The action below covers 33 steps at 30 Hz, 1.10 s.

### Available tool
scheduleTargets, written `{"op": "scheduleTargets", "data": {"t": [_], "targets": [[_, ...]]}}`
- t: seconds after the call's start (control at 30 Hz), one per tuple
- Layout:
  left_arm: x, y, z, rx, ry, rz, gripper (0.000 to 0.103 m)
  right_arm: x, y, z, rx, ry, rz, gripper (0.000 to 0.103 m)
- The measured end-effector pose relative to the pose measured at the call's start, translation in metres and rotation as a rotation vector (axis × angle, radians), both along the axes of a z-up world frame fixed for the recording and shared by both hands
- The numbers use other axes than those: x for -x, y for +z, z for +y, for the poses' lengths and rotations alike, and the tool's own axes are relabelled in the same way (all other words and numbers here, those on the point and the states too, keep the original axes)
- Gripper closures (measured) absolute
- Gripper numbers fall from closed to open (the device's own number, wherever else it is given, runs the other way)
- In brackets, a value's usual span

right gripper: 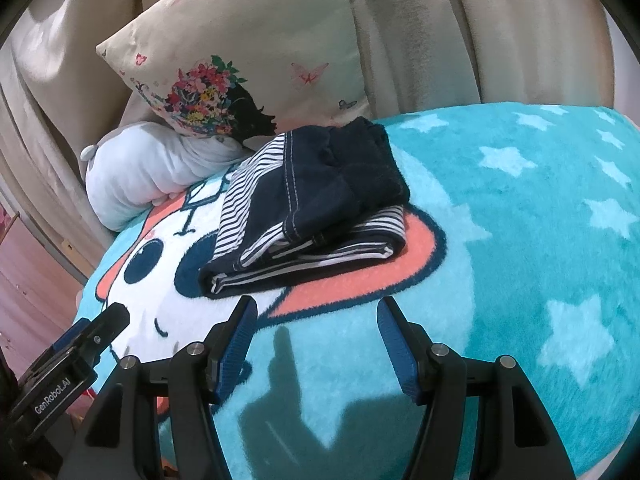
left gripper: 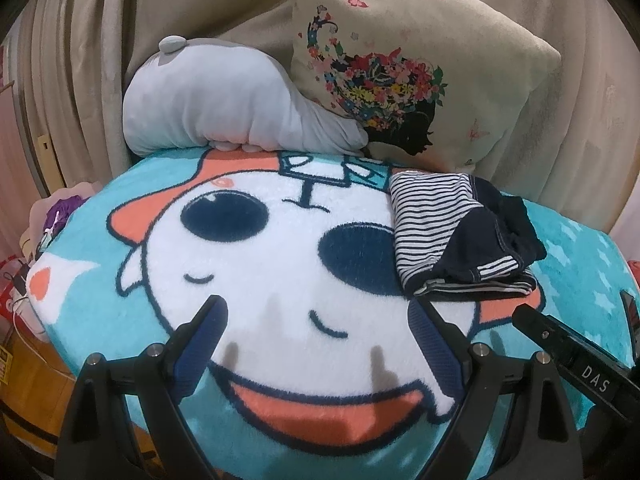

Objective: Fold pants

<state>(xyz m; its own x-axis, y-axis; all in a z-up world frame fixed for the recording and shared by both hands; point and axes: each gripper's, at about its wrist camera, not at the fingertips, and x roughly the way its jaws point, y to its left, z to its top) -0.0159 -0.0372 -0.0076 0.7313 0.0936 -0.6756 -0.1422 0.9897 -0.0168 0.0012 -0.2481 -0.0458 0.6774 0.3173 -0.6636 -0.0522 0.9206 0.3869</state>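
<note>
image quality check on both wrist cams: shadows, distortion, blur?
Left wrist: strong fisheye bowing with dark corner vignette; the left gripper drops two soft finger shadows on the blanket; folded pants sharp, no glare. Right wrist: same barrel distortion; a broad dark shadow sits below the right gripper; pants in focus; stars at the right edge slightly smeared.
</note>
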Motion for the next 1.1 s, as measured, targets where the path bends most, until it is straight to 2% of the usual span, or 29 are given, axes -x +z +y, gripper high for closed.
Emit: {"op": "scheduleTargets", "data": {"t": [0.53, 0.83, 1.1], "targets": [[0.0033, 0.0046, -0.0012, 0.036, -0.022, 0.003, 0.012, 0.0031, -0.0011, 0.0061, 0.024, 0.008, 0.008, 0.036], [0.0032, 0.0043, -0.0023, 0.092, -0.051, 0.015, 0.012, 0.0046, -0.0023, 0.0076, 0.060, 0.009, 0.009, 0.036], [0.0062, 0.0055, -0.0049, 0.092, -0.057, 0.011, 0.012, 0.0066, -0.0041, 0.0084, 0.070, 0.013, 0.010, 0.034]]}}
